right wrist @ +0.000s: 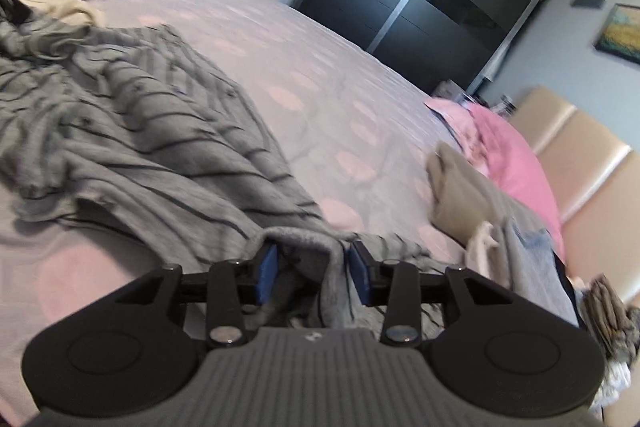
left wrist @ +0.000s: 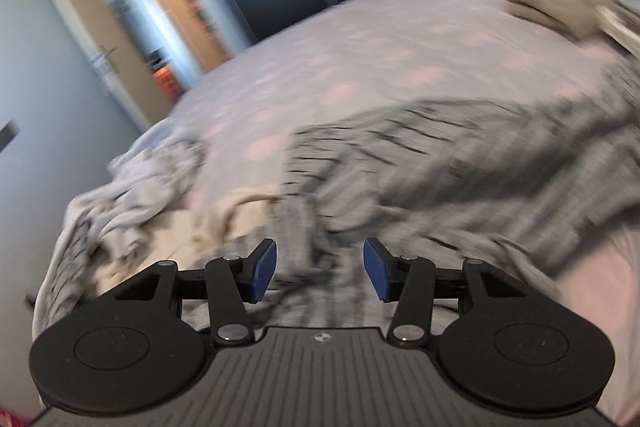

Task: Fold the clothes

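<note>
The grey striped garment sprawls across the bed at frame left, its edge between the right gripper fingers, parted like the left gripper fingers.

No readable text, label or number is showing anywhere. Nothing legible is appearing on the bed linen or the clothes.

Bedspread lies open beyond striped garment.
</note>
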Available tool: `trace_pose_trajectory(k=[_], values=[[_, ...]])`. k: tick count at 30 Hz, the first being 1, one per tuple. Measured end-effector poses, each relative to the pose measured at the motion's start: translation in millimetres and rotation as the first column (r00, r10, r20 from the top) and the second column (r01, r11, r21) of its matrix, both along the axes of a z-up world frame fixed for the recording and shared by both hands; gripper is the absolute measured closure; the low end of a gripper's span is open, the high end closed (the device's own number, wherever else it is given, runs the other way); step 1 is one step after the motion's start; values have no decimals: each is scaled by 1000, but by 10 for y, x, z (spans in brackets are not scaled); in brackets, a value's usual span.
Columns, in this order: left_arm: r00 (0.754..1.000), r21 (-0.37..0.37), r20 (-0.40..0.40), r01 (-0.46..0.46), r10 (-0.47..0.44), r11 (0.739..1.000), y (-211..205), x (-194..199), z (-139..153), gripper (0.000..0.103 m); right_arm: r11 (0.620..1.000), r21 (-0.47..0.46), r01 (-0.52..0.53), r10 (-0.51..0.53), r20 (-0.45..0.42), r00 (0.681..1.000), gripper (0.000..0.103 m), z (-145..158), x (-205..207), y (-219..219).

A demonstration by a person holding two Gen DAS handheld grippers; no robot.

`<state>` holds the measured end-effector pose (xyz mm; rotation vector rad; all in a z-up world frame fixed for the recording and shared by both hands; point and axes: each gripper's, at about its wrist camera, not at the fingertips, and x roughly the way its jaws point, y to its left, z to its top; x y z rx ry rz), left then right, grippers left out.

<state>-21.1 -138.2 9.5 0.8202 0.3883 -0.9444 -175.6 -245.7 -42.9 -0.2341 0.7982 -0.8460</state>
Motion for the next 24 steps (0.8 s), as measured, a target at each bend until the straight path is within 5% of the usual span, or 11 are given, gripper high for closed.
trace_pose_trajectory(k=[8, 18, 24], values=[[953, 121, 10, 301, -304, 946, 25, -543, -272, 51, 978, 2, -207, 206, -96, 974, 52, -61, 78, 233], [920, 177, 6, 386, -393, 905, -16, -695, -447, 47, 903, 5, -430, 415, -271, 869, 50, -207, 79, 328], [825, 250, 91, 523, -558, 815, 23, -791, -482, 46, 859, 13, -512, 488, -330, 808, 50, -296, -28, 381]])
